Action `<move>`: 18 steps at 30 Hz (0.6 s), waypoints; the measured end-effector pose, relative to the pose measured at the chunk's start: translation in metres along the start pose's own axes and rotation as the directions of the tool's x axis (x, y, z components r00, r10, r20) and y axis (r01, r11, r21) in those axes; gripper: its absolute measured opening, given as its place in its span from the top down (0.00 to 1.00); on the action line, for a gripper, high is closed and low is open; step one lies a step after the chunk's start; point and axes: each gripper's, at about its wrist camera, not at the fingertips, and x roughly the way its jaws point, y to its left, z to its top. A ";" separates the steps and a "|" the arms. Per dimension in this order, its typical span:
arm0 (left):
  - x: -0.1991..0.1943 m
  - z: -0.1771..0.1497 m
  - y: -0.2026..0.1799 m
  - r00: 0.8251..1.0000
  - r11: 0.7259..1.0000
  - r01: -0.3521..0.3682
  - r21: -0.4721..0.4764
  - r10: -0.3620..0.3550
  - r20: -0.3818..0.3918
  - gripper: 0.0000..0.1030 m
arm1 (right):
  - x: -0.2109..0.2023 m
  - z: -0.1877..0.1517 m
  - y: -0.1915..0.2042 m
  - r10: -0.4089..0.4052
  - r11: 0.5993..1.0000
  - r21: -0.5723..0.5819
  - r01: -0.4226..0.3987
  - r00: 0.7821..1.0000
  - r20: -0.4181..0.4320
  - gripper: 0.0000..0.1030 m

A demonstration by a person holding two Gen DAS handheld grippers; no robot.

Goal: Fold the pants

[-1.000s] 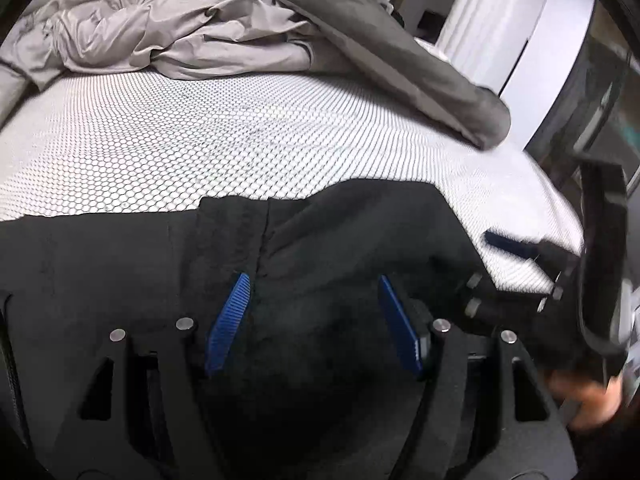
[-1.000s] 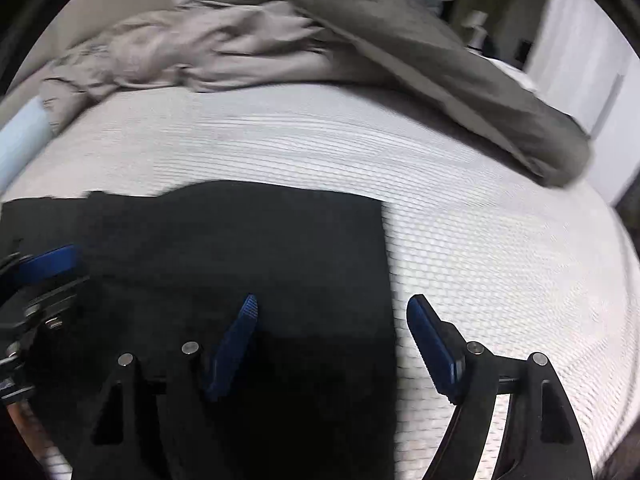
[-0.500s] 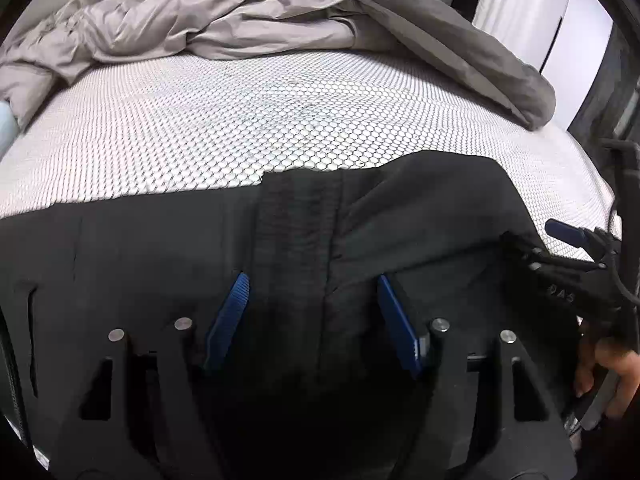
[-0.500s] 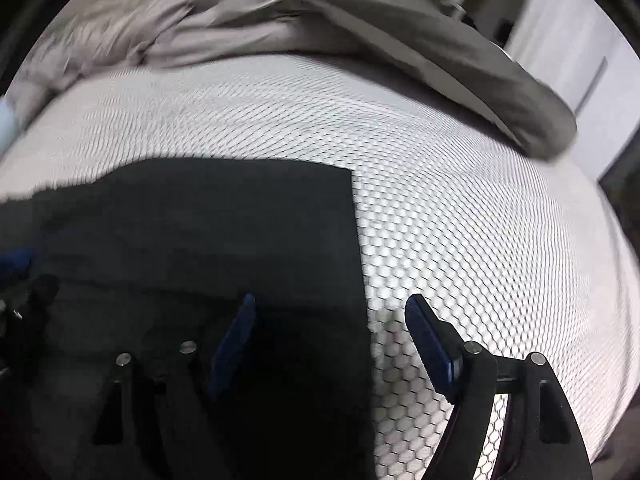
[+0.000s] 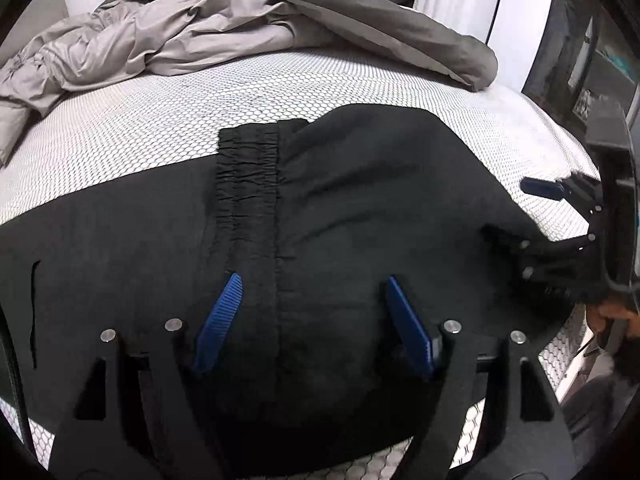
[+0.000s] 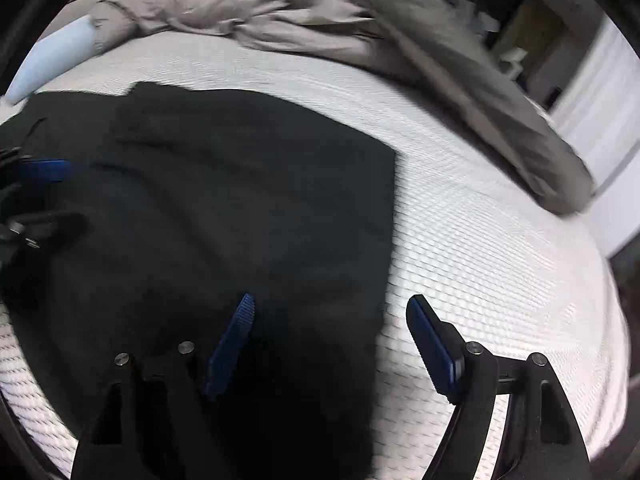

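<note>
Black pants [image 5: 360, 208] lie on the white honeycomb-textured bed, folded over, with the elastic waistband [image 5: 248, 168] showing on top. My left gripper [image 5: 312, 292] is open just above the dark fabric, holding nothing. My right gripper [image 6: 330, 312] is open over the pants' right edge [image 6: 384, 240], one finger above the fabric and one above the bare mattress. The right gripper also shows at the right edge of the left wrist view [image 5: 560, 216]. The left gripper shows at the left edge of the right wrist view [image 6: 36, 196].
A crumpled grey duvet [image 5: 168, 40] and a darker grey blanket [image 5: 400, 28] lie across the far part of the bed. A light blue pillow [image 6: 52, 60] is at the far left. The mattress edge [image 5: 560, 360] drops off at the right. White curtains hang behind.
Both grippers have pulled back and up a little from the pants. The folded-over section lies further across, and the waistband now shows plainly. The right wrist view has swung to the left.
</note>
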 end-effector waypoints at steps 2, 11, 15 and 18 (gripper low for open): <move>-0.010 -0.004 0.005 1.000 0.999 -0.012 -0.040 0.012 0.013 0.29 | -0.004 -0.006 -0.015 0.012 0.999 0.053 -0.013 1.000 0.016 0.23; -0.014 -0.019 -0.026 1.000 0.998 0.016 0.058 -0.015 -0.024 0.27 | -0.040 -0.035 0.021 0.189 0.982 -0.021 -0.189 0.980 0.055 0.23; -0.014 -0.028 -0.027 1.000 0.993 -0.008 0.120 0.011 -0.028 0.27 | -0.034 -0.032 0.012 0.151 0.988 -0.038 -0.150 0.988 0.035 0.22; -0.025 -0.036 -0.022 1.000 0.993 -0.002 0.122 0.004 -0.016 0.27 | -0.034 -0.043 -0.015 0.155 0.987 0.034 -0.155 0.988 0.022 0.22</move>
